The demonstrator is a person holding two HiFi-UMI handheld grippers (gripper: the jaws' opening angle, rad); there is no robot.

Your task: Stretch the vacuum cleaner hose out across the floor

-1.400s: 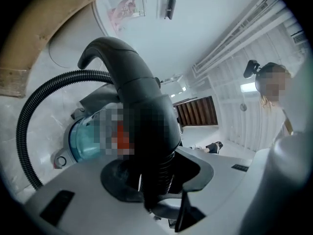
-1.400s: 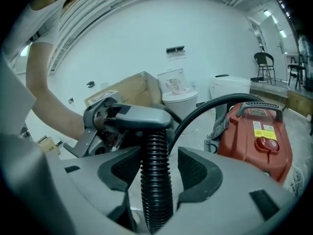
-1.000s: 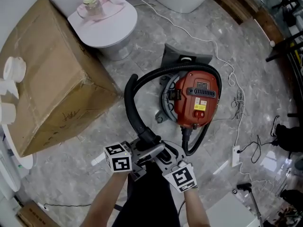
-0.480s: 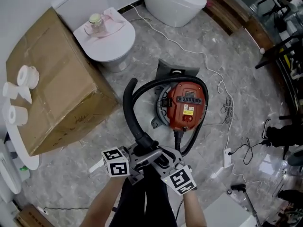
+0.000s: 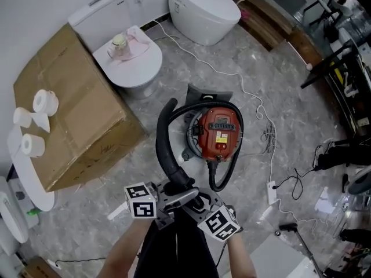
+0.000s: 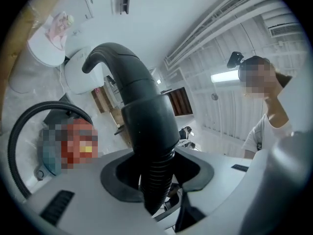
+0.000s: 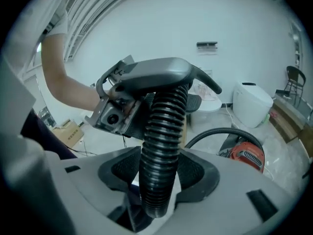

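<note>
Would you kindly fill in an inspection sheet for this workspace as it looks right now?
Surface: grey marble floor.
Job's things: red vacuum cleaner on the floor; black hose curled in a loop round it, not yet stretched out.
Clutter: cardboard box; paper rolls at its left.
Grippers: left gripper and right gripper both clamped on the hose, close together.
Cables: white cable runs to a power strip.
Surroundings: toilet with a jar on its lid; second toilet.
</note>
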